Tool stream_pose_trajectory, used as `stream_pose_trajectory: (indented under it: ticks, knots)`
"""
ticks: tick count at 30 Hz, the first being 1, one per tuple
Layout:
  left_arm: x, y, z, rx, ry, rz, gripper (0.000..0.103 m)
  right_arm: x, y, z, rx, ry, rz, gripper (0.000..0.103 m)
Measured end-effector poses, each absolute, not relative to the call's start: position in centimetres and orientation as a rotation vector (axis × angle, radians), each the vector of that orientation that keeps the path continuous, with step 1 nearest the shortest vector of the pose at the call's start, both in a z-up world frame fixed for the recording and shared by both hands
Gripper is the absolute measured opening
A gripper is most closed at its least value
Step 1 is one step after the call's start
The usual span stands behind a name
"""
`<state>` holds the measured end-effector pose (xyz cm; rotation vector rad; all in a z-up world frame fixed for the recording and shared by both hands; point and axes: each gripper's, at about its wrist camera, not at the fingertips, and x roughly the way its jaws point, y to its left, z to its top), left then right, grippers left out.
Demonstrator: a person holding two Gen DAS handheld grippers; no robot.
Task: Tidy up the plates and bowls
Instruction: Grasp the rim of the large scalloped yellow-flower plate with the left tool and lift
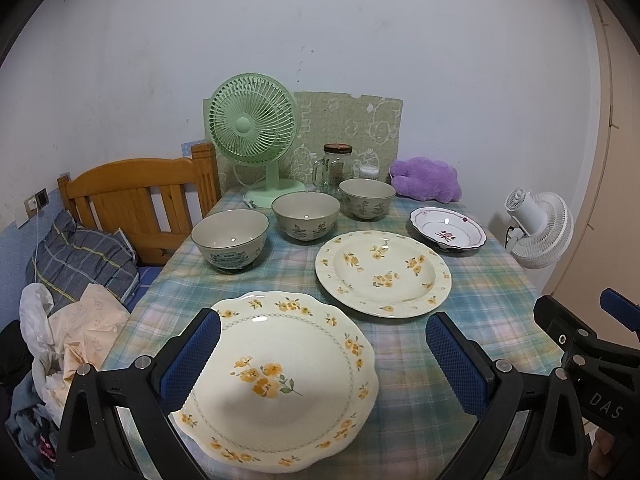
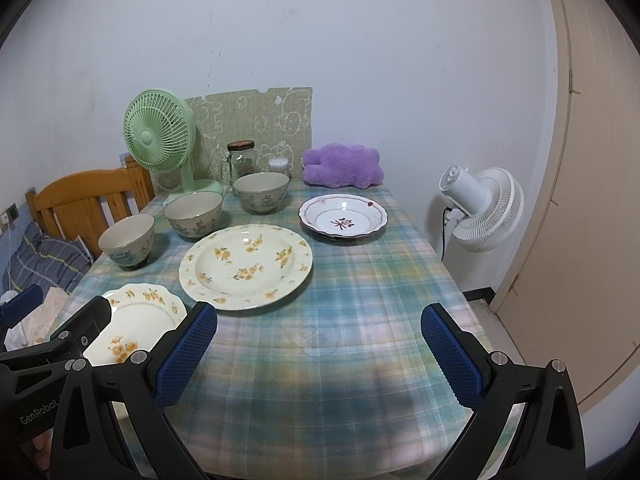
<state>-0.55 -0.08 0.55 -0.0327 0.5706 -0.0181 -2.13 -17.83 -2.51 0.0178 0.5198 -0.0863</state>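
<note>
From the left wrist, the left gripper [image 1: 322,354] was seen spread wide above the near scalloped cream plate with yellow flowers [image 1: 280,380], probably untouched; three grey-green ceramic bowls [image 1: 306,216] were ranged far behind.

From the right wrist, the right gripper [image 2: 320,346] was held wide over bare plaid tablecloth [image 2: 360,280], the round cream floral plate [image 2: 245,266] far left.

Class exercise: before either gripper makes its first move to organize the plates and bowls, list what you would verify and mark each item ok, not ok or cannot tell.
1. Left gripper open, holding nothing: ok.
2. Right gripper open, holding nothing: ok.
3. Scalloped plate lies flat under the left gripper, nothing on it: ok.
4. Round yellow-flowered plate bare, free to take another plate: ok.
5. Three bowls upright, separate and empty: ok.
6. Fingers can get under a plate rim on the soft tablecloth: cannot tell.
</note>
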Motion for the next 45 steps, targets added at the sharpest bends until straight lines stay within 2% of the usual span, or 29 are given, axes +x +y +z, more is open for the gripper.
stream_pose_trajectory:
  ticks: [9,14,26,35,45]
  knots:
    - [2.2,2.5,0.2,-0.015,0.603,-0.015,0.098,0.4,-15.1,-2.6,0.013,0.552,-0.083,0.100]
    - [3.9,4.2,-0.5,0.003,0.649,-0.002,0.093,2.2,-12.9,-3.1,0.009,0.592,-0.072,0.098]
    - [7.8,9.2,-4.4,-0.005,0.830,0.000,0.080,7.7,-6.1,-6.7,-0.009,0.761,0.003,0.087]
    - [9.9,11.5,-8.5,-0.025,0.964,-0.021,0.078,9.9,-2.6,-10.5,-0.025,0.888,0.000,0.079]
    - [10.9,11.6,-10.8,-0.003,1.028,-0.062,0.074,11.3,-1.5,-14.0,0.005,0.995,0.005,0.066]
